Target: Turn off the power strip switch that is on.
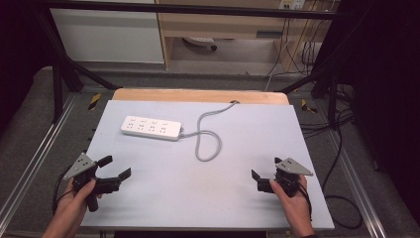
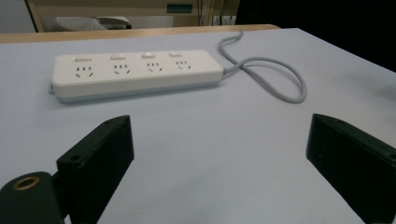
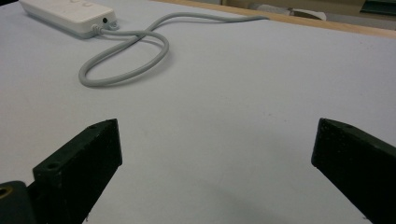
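Observation:
A white power strip (image 1: 151,128) lies flat on the pale blue tabletop (image 1: 208,178), toward the back left. Its grey cable (image 1: 208,144) loops once and runs off the far edge. In the left gripper view the power strip (image 2: 135,73) shows several sockets and switches, with the cable (image 2: 275,77) curling to its right. The right gripper view catches the strip's end (image 3: 70,14) and the cable loop (image 3: 126,58). My left gripper (image 1: 115,167) rests near the front left, open and holding nothing. Near the front right my right gripper (image 1: 265,167) is open too, jaws wide apart.
A wooden strip (image 1: 198,95) borders the table's far edge. Black frame bars (image 1: 59,84) stand at both sides, and loose cables (image 1: 341,148) trail on the floor to the right. A wooden cabinet (image 1: 223,25) stands behind the table.

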`<move>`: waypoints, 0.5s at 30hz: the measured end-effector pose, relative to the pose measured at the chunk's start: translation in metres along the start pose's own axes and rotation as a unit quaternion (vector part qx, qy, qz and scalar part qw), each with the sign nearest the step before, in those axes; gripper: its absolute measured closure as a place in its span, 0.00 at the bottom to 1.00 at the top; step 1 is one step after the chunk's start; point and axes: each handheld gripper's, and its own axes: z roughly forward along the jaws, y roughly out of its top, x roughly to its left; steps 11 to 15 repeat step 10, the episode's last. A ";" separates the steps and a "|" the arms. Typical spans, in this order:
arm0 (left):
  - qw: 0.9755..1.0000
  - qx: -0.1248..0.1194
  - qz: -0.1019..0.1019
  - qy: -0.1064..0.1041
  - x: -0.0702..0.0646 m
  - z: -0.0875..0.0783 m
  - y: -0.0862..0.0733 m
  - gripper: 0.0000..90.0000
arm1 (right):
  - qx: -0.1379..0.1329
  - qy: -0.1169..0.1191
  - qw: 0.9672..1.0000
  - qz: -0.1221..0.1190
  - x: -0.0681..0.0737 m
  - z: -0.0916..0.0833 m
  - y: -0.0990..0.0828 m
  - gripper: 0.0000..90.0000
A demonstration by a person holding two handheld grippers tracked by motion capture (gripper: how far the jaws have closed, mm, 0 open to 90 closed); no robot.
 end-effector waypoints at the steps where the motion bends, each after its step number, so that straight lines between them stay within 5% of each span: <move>1: 1.000 0.000 -0.005 0.000 0.001 0.000 -0.002 0.09 | 0.000 0.000 1.000 0.000 0.000 0.000 0.000 0.02; 7: 1.000 0.003 0.011 0.010 0.004 -0.004 -0.011 0.09 | 0.000 -0.005 1.000 0.000 -0.001 0.000 0.000 0.02; 15: 1.000 -0.005 0.005 0.011 0.002 -0.007 -0.009 0.09 | 0.006 -0.011 1.000 -0.003 -0.001 0.001 -0.001 0.02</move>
